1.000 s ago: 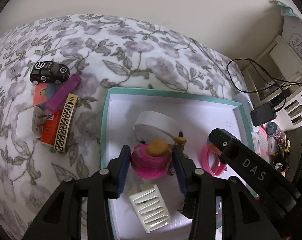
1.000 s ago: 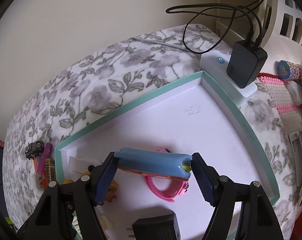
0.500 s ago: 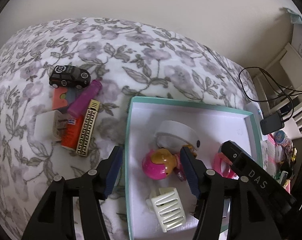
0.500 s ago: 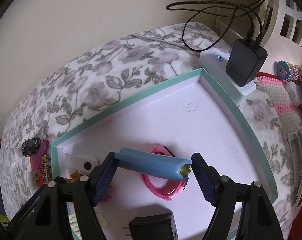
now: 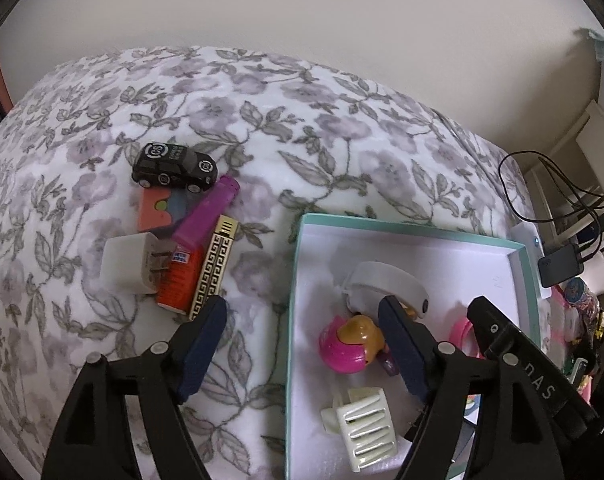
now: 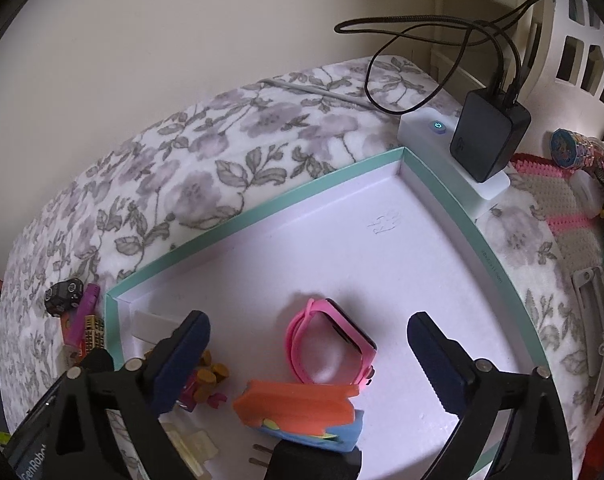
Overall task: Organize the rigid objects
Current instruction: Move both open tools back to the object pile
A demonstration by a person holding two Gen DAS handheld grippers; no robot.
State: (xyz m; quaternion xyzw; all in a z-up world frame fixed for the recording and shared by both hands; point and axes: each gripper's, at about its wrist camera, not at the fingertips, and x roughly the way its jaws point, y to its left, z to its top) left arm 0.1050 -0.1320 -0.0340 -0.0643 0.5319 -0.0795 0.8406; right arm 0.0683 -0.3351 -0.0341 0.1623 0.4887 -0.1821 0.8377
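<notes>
The teal-rimmed white box (image 5: 296,280) lies on the flowered blanket. My left gripper (image 5: 302,344) is opening and straddles the box's left wall, its pads touching nothing. The pink toy figure (image 5: 347,346) lies free in the box by the right finger, near a white band (image 5: 385,280) and a white clip (image 5: 361,428). My right gripper (image 6: 309,356) is opening wide over the box (image 6: 262,216). An orange and blue block (image 6: 302,408) lies on the floor below its jaws, clear of both pads, next to a pink watch (image 6: 329,344).
On the blanket left of the box sit a black toy car (image 5: 174,166), a purple tube (image 5: 206,216), a gold patterned bar (image 5: 214,268), an orange pack (image 5: 180,280) and a white plug (image 5: 130,268). A power strip with black charger (image 6: 489,136) touches the box's far corner.
The left jaws let go of the pink toy figure, widened and drew back to the left. The right jaws spread and the blue and orange block dropped onto the box floor, orange side up.
</notes>
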